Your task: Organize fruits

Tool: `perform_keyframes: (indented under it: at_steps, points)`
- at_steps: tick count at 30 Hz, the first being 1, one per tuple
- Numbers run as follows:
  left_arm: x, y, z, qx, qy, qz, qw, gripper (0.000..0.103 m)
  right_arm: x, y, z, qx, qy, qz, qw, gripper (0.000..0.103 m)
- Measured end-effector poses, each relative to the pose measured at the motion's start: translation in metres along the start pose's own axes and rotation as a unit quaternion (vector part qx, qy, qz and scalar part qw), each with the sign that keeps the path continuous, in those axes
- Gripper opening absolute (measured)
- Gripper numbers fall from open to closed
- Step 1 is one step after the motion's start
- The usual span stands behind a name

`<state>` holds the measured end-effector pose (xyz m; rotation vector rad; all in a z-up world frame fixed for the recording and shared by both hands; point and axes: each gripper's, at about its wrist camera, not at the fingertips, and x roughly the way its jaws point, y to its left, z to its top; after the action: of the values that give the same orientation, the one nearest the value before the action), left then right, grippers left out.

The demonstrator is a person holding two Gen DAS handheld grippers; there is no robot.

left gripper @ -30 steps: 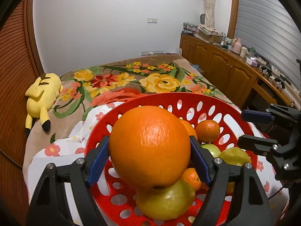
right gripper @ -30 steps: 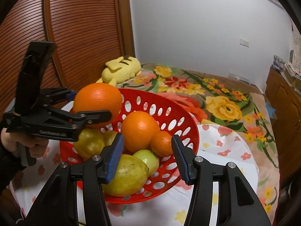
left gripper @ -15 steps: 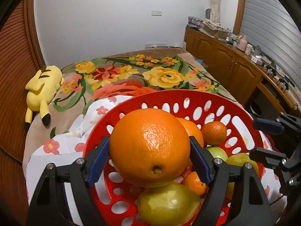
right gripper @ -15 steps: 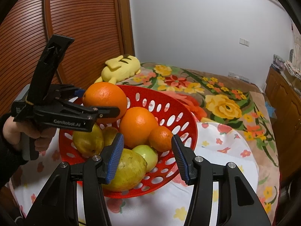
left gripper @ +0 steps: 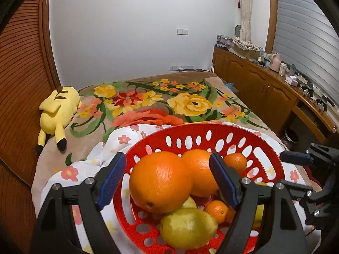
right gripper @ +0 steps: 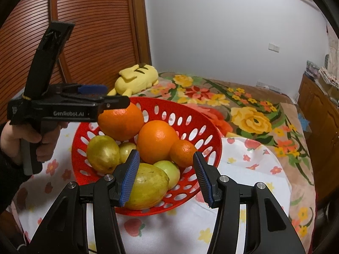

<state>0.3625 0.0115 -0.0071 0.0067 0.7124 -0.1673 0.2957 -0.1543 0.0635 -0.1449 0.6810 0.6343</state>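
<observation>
The left gripper [left gripper: 167, 182] has open jaws, a large orange [left gripper: 160, 181] resting loose between them. The right gripper's [right gripper: 166, 176] jaws gape empty above a red basket [right gripper: 208, 131].

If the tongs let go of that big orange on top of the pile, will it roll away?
Probably it would roll. The big orange is round and perched atop other fruit. The red basket has raised walls, so it would likely stay inside. Its dimpled peel looks grippy, not slippery.
</observation>
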Motion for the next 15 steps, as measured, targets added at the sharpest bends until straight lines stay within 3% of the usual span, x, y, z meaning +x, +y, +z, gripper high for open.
perform_keyframes:
  at_steps: [15]
  points:
    - [-0.071, -0.013, -0.044, 0.005, -0.039, 0.003, 0.9992, 0.081, -0.043, 0.024, -0.022, 0.027, -0.038, -0.025, 0.999, 0.055]
